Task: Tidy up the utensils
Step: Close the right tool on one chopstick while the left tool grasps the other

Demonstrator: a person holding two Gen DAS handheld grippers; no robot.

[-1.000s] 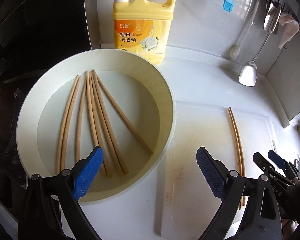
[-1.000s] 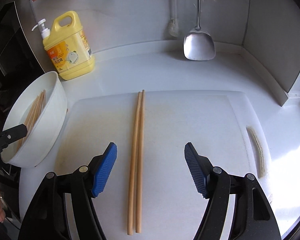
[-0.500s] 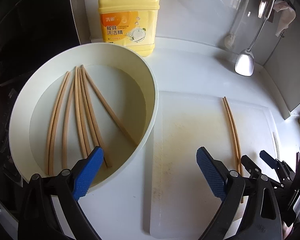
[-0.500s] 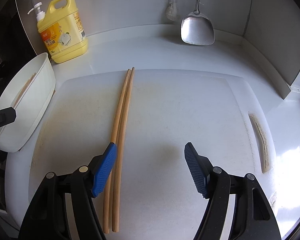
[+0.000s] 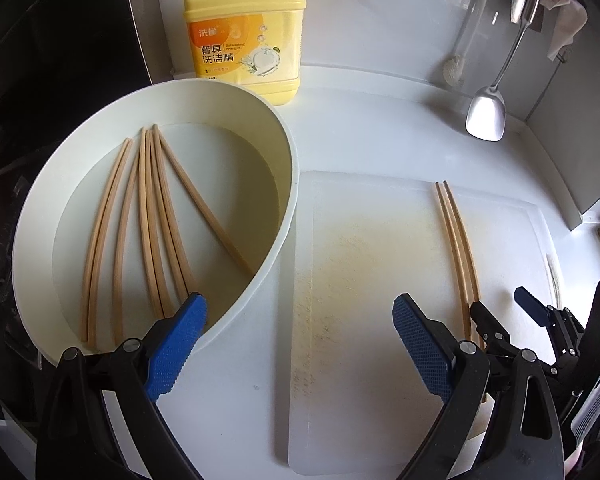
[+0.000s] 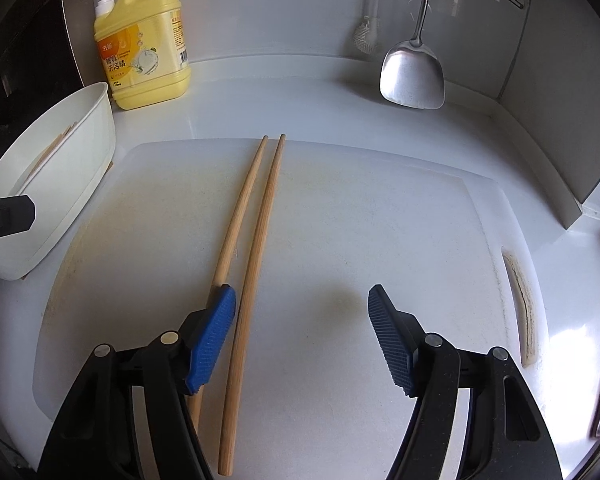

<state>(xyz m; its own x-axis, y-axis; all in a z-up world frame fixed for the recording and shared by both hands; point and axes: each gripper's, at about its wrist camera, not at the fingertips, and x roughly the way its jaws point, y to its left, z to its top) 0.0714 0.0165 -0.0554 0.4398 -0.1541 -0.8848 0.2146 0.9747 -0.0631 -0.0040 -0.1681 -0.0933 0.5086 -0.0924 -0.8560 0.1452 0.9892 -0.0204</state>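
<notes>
**Right gripper closing over a pair of chopsticks on the cutting board**

On the white cutting board lie two wooden chopsticks, side by side and nearly parallel, running from the far edge of the board toward the near edge. The right gripper points steeply down at them. Its left blue pad sits over the left chopstick, hiding part of it, while the right chopstick runs just inside that pad, within the gap. The right pad stands well apart from both sticks. The jaws are narrowing but have not clamped on anything; whether the left pad touches the stick under it cannot be told.

The left gripper hangs with its jaws spread wide and nothing between them. Its left pad is over the near rim of a white bowl, its right pad over the left part of the board. Inside the bowl more chopsticks lie fanned across the bottom.

A yellow detergent bottle stands at the far left against the wall, just behind the bowl. A metal spatula hangs at the far right.
</notes>
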